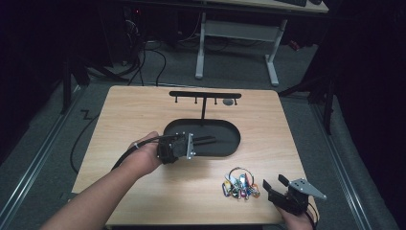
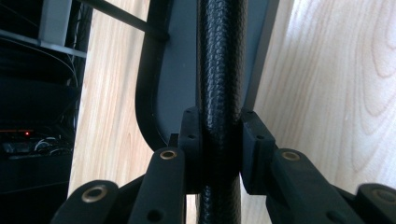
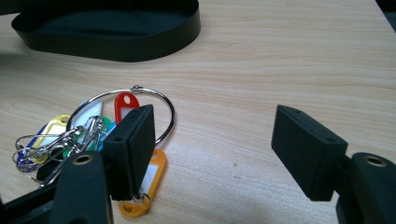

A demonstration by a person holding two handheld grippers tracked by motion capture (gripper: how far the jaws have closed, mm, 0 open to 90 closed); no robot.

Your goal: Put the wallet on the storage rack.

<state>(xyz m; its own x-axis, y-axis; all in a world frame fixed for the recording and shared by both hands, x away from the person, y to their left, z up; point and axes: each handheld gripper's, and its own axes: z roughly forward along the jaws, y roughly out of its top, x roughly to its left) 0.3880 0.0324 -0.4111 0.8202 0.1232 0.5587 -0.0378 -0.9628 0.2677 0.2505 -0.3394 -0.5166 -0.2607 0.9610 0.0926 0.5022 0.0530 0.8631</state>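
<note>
**Desk:** What lies on the worktop (image 1: 143,110), biggest thing first?

**Photographer:** A black oval tray (image 1: 225,130) sits at the centre. A thin T-shaped hanger rail (image 1: 205,95) rises from its 12 o'clock end. At 5 o'clock from the tray, well apart from it, lies a bunch of key tags (image 1: 238,184) on a wire ring.

**Desk:** And the two claws?

**Photographer:** The left claw (image 1: 213,140) is clamped on the tray's rim (image 2: 219,70) at about 7 o'clock, with the leather-grained wall pinched between its pads. The right claw (image 1: 274,182) stands wide apart, just beside the bunch at its 3 o'clock. It holds nothing. In the right gripper view one pad sits directly in front of the tags (image 3: 93,126).

**Desk:** How will the bunch handle?

**Photographer:** It looks light and loose. The plastic tags are hard and the small clips are slick, and all of them would likely swing and clatter once lifted. A pinch on a single tag could let it twist or slip free. The wire ring looks the surest place to grip, at its bare arc toward 12 o'clock, so the tags hang below it.

**Desk:** And the tray?

**Photographer:** It appears stiff, and its tall stand probably makes it top-heavy. A firm hold on the rim should steady it.
</note>
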